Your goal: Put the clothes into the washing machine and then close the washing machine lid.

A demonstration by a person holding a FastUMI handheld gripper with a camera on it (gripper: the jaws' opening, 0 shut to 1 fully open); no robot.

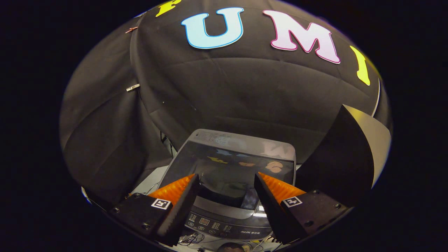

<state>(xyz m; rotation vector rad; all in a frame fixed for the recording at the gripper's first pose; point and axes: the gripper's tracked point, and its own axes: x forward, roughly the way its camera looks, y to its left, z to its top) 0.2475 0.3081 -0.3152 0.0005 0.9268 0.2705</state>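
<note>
Gripper view: tongs (226, 185) spread and empty, hovering above the grey top-loading washing machine (229, 224), whose dark glass lid (231, 168) lies flat, apparently closed, just ahead between the fingers.

Recording booth: black cloth walls (245, 98) around washing machine (227, 175)

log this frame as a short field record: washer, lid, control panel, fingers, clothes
washer: top-loading washing machine, below and ahead of the fingers
lid: dark glossy lid, appears lowered over the tub
control panel: panel on the near edge, between the fingers
fingers: gripper open, nothing between its fingers, held above the lid
clothes: cannot tell where they are
surroundings: black cloth wall behind the washer; cables near its front
</note>
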